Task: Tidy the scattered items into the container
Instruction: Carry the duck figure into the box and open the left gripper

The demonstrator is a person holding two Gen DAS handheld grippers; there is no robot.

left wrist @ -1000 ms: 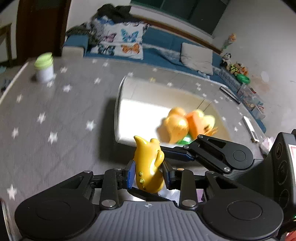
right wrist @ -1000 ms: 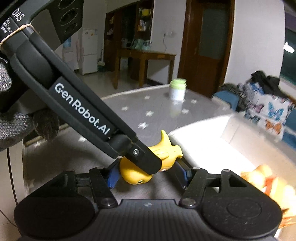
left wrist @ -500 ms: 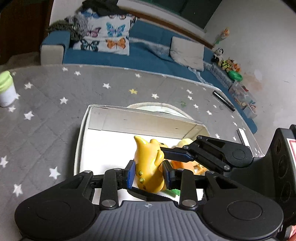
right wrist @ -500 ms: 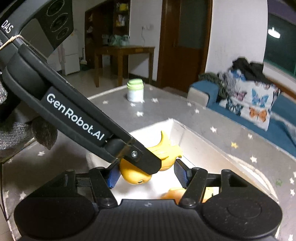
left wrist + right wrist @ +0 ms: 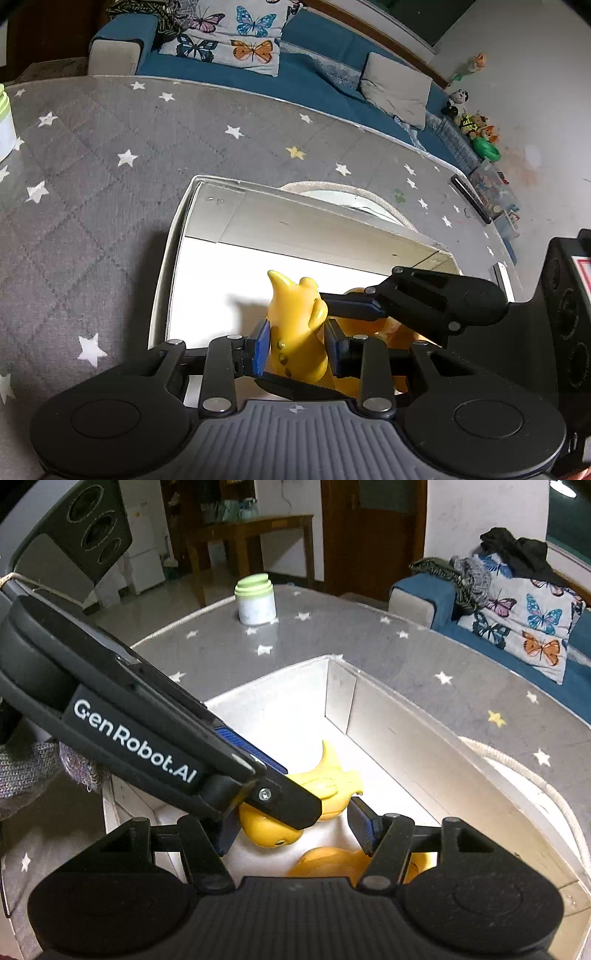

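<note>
A yellow rubber animal toy (image 5: 293, 314) is pinched upright between the blue pads of my left gripper (image 5: 295, 343). One finger (image 5: 354, 308) of my right gripper presses on it from the right side. In the right wrist view the same yellow toy (image 5: 328, 779) lies across my right gripper (image 5: 293, 829), whose pads close on its two ends, while the left gripper's finger (image 5: 280, 801) crosses over it. The toy hangs inside the open white box (image 5: 295, 221) (image 5: 406, 738). Orange toys (image 5: 332, 864) (image 5: 391, 332) lie on the box floor just below.
The box stands on a grey star-patterned tablecloth (image 5: 110, 184). A white jar with a green lid (image 5: 255, 602) stands at the far table edge. A round rope-edged mat (image 5: 343, 192) lies behind the box. A blue sofa (image 5: 317, 74) is beyond. A gloved hand (image 5: 29, 771) holds the left gripper.
Both grippers have carried the yellow toy from over the tablecloth beside the box to over the box's inside, and a little lower. Both grips are unchanged.
</note>
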